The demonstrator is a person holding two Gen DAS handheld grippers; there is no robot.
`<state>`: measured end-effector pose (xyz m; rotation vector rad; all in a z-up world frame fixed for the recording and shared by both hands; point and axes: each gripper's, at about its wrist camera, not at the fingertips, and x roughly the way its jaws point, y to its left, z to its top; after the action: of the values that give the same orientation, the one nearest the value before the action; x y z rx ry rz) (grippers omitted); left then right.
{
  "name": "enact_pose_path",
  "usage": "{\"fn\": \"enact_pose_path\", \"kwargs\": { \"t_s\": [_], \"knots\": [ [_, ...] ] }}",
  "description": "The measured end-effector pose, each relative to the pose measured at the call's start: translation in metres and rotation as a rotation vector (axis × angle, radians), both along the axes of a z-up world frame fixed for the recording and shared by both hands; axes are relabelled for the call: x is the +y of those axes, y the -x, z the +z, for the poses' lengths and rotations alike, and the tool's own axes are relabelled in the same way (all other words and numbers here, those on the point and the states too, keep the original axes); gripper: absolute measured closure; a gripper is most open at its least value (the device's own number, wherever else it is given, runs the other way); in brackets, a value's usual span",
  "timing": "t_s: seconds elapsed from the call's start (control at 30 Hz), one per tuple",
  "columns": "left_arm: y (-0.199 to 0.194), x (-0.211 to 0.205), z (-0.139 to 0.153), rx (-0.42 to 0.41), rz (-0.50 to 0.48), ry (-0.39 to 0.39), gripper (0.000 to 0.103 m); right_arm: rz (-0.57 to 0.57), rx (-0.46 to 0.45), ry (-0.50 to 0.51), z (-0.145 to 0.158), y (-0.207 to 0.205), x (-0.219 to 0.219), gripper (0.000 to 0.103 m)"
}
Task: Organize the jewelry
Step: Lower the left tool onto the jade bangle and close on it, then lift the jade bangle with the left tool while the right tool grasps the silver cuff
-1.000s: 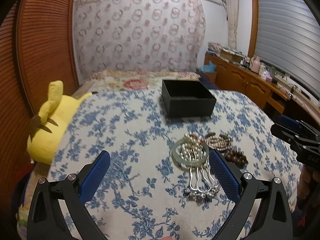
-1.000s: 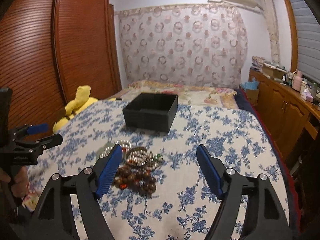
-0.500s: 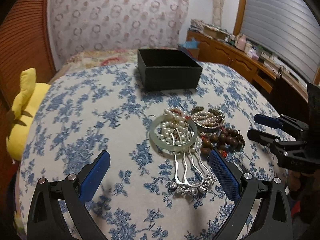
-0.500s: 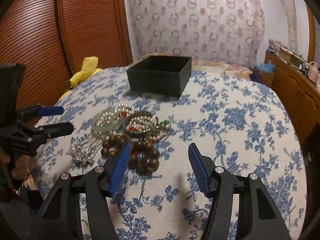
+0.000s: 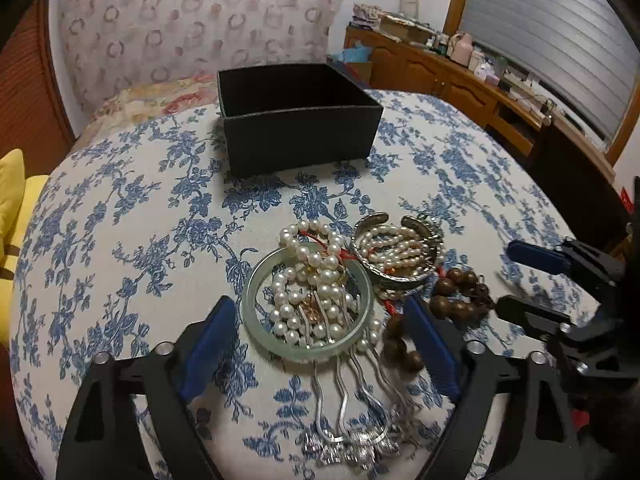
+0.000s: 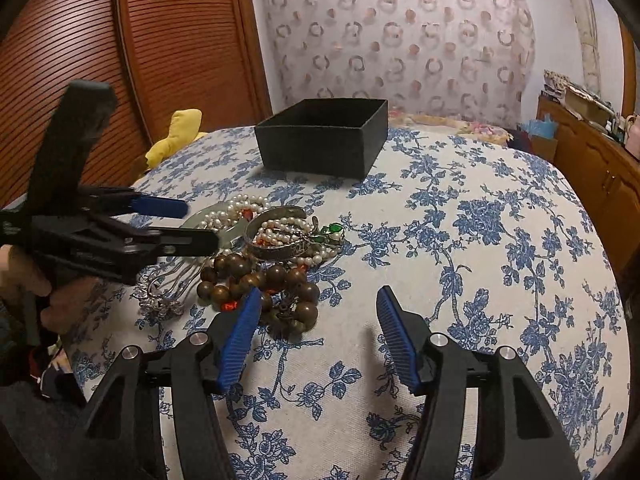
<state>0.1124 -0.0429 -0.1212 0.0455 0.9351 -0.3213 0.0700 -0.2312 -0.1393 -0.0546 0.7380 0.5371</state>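
While the left tongs (image 5: 320, 332) hang low over the jewelry pile on the bed (image 5: 120, 208), their jaws are closing but still apart, pads touching nothing; the pale green jade bangle (image 5: 256, 320) lies between the two blue pads, with loose pearl strands (image 5: 316, 280) heaped inside and across it. Silver hair comb (image 5: 344, 400) sticks out from under the bangle toward the camera, its ornate head nearest the lens. Just right of the bangle sits a silver cuff bracelet (image 5: 400, 276) wrapped round smaller pearls, and dark wooden beads (image 5: 460, 304) lie at the pile's right edge, next to the right pad.

Right tongs (image 6: 316, 320) are released, part open, gripping nothing: bare floral bedspread lies between the pads, and the wooden beads (image 6: 276, 280) lie just beside the left pad, partly behind it. A green stone piece (image 6: 334, 230) shows by the cuff in the right wrist view. Left tongs (image 6: 200, 224) come in from the left there, tips over the bangle side of the pile, a hand (image 6: 48, 296) on the handle.

Black open box (image 5: 296, 128) stands on the bed beyond the pile, apart from it, nothing visible inside. Yellow plush toy (image 6: 176, 136) at the bed's far left edge
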Motion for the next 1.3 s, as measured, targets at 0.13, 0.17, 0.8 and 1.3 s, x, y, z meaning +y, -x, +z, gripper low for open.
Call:
{"fn": "enact_pose_path", "kwargs": {
  "t_s": [0.13, 0.17, 0.8, 1.3],
  "knots": [
    [-0.004, 0.001, -0.002, 0.001, 0.009, -0.010, 0.030, -0.005, -0.009, -0.003, 0.001, 0.001, 0.000, 0.041],
    [-0.005, 0.001, -0.003, 0.000, 0.014, -0.011, 0.032, -0.004, -0.012, 0.001, 0.001, 0.002, 0.001, 0.041],
    [0.019, 0.002, 0.037, -0.163, 0.029, 0.023, 0.034, 0.001, -0.007, 0.008, -0.001, 0.001, 0.001, 0.041],
    [0.034, 0.027, 0.074, -0.268, 0.067, 0.096, 0.034, 0.000, -0.023, 0.035, 0.007, 0.003, 0.006, 0.041]
  ]
}}
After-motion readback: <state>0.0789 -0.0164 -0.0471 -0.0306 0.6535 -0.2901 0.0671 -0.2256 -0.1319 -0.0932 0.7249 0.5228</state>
